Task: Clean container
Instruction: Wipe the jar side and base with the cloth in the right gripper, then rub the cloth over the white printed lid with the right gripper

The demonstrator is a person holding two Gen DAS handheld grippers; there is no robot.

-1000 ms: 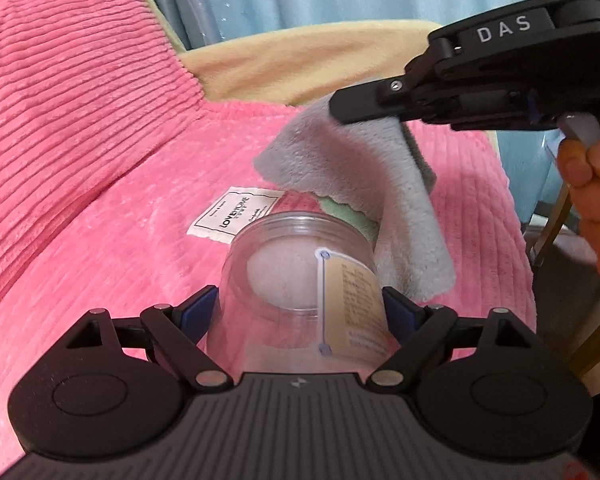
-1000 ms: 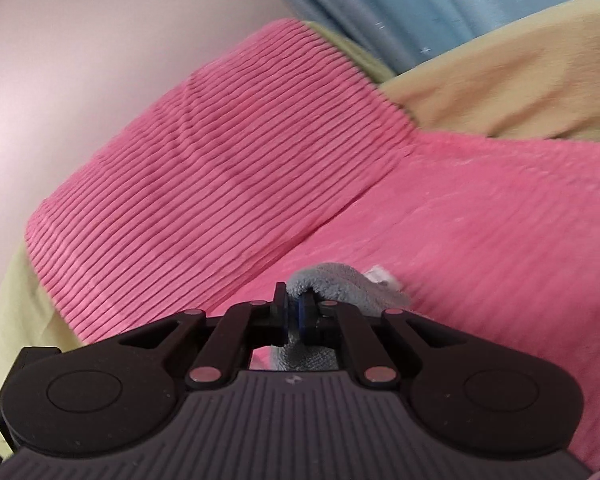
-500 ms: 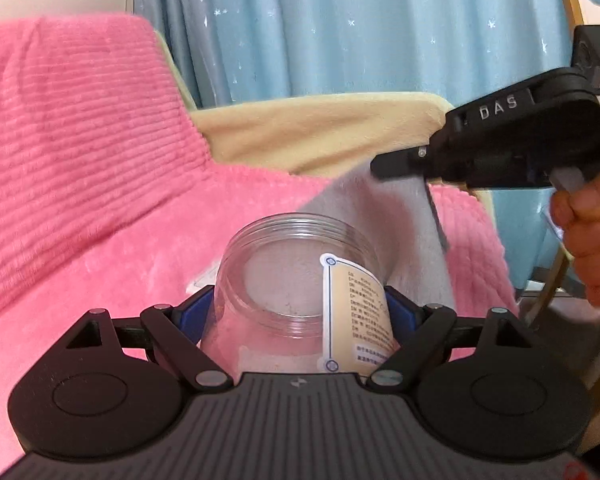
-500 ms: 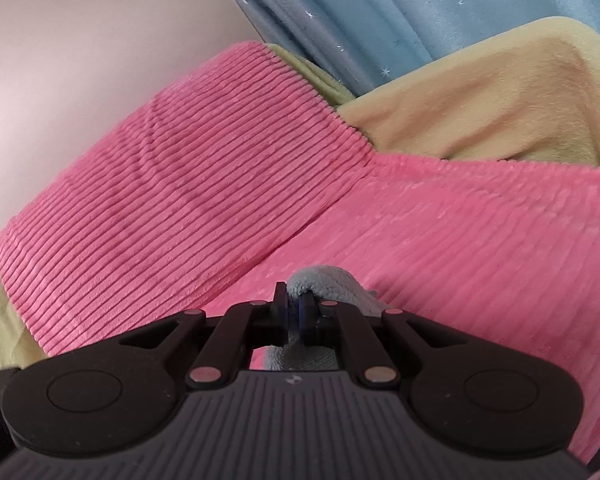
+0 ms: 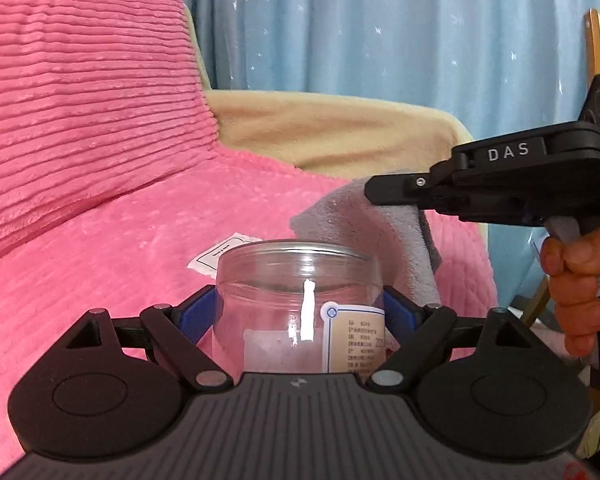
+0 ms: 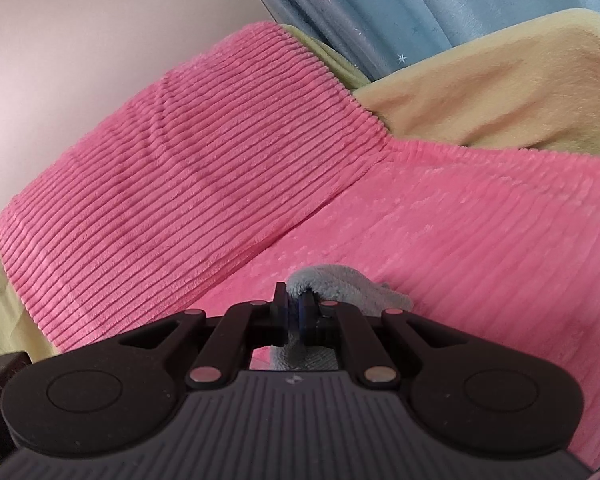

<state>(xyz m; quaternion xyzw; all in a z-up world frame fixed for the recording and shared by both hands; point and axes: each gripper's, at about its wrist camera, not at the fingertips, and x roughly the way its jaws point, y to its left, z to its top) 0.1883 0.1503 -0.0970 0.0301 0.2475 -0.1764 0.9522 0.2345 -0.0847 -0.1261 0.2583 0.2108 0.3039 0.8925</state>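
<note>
Left wrist: pink ribbed blanket point(image 5: 100, 160), blue curtain point(image 5: 380, 28).

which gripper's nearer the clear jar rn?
Left. The left gripper clamps the clear jar between its fingers; the right gripper, shut on the grey cloth, is above and beside it.

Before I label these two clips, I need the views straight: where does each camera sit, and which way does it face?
Left wrist: on the left gripper, facing the sofa cushion and curtain; its fingers clamp a jar. The right gripper, a hand and the cloth show.
Right wrist: on the right gripper, facing the cushion and wall; fingers pinch the cloth.
Shared: cloth, cushion, curtain.
</note>
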